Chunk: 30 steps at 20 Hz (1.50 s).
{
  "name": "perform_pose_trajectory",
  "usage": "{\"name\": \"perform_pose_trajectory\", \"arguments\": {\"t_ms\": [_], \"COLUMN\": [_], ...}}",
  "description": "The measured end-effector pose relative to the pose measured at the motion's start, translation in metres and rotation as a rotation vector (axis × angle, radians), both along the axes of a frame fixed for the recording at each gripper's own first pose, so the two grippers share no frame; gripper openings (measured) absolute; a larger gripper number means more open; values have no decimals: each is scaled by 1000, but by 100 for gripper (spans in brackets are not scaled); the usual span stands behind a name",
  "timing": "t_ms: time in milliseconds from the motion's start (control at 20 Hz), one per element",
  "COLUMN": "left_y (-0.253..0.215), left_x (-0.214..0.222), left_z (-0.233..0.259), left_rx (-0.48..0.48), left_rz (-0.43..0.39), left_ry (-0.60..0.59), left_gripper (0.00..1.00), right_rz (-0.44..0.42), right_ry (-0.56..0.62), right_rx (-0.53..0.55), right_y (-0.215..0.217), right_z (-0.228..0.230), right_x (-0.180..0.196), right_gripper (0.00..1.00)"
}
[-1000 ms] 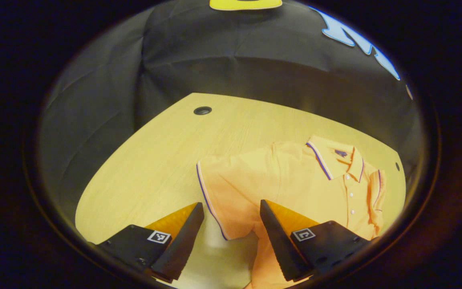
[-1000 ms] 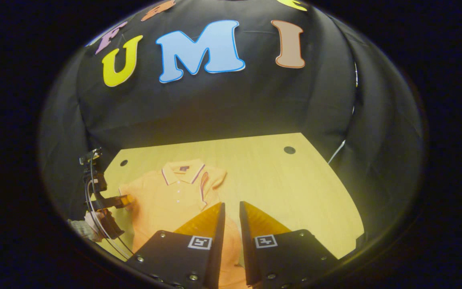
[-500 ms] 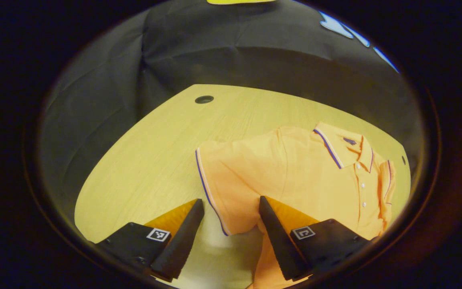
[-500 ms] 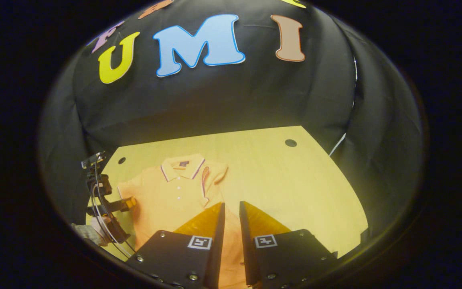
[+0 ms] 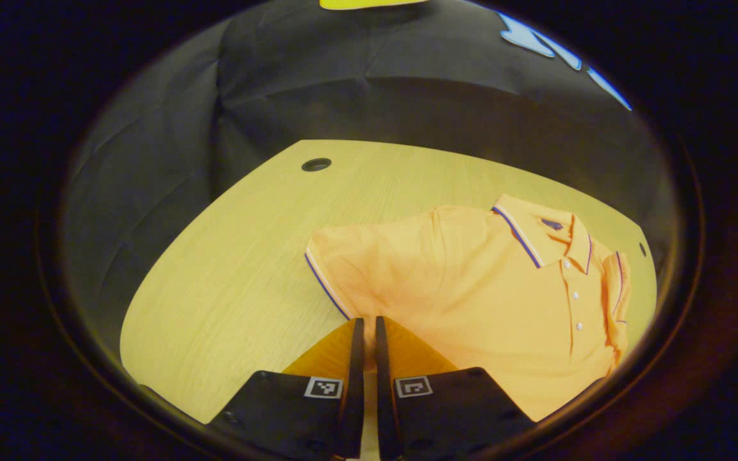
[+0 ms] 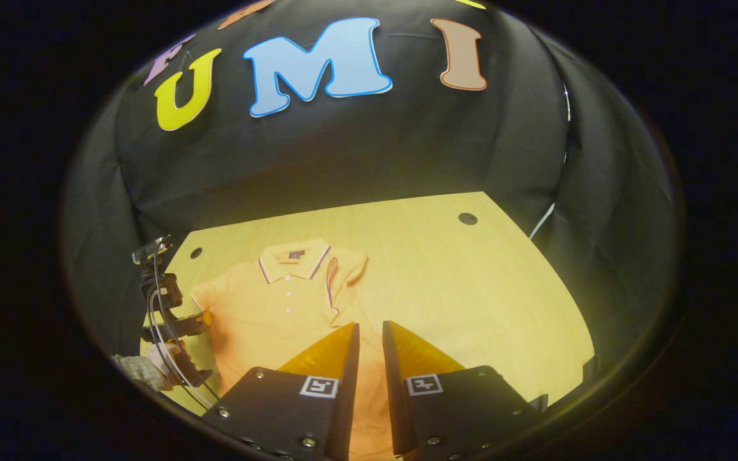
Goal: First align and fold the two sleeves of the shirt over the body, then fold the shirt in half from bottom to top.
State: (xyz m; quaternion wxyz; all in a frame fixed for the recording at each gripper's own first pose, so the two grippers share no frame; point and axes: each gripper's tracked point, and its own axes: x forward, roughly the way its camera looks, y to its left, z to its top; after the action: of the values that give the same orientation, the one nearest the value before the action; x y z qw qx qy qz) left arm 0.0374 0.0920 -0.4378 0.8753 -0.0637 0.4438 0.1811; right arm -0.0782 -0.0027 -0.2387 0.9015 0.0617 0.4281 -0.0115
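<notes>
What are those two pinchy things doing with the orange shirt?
A person is folding an orange polo shirt on a wooden table with a gripper in each hand. The left gripper has its fingers closed at the edge of one sleeve, which lies spread out flat. The other sleeve is already folded over the body. The right gripper is nearly closed above the shirt's lower part. The bottom-to-top fold has not been done yet.

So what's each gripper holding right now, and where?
Left gripper is shut on the shirt's outspread sleeve, at its lower edge. Right gripper: cannot tell.
</notes>
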Motion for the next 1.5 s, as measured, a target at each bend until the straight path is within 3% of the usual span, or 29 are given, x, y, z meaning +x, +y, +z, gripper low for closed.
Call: {"name": "perform_pose_trajectory", "arguments": {"t_ms": [100,300,500,1000,1250,1500], "left_y": [-2,-6,-21,-125,-184,-218], "left_x": [2,12,32,68,55,36], "left_z": [1,5,30,75,66,53], "left_rx": [20,75,128,230,207,85], "left_rz": [-29,-144,-225,-578,-729,-773], "left_ry": [24,72,16,-93,-95,-77], "left_gripper": [7,7,7,7,10,10], "right_rz": [-10,-20,-34,-89,-135,-164], "right_ry": [3,6,0,0,13,25], "right_rx": [4,14,24,50,64,73], "right_y": [-2,-3,-5,-20,-34,-47], "right_z": [-2,-2,-4,-6,-12,-16], "right_x": [-2,-6,-7,-24,-38,-50], "right_gripper": [24,24,24,24,24,24]}}
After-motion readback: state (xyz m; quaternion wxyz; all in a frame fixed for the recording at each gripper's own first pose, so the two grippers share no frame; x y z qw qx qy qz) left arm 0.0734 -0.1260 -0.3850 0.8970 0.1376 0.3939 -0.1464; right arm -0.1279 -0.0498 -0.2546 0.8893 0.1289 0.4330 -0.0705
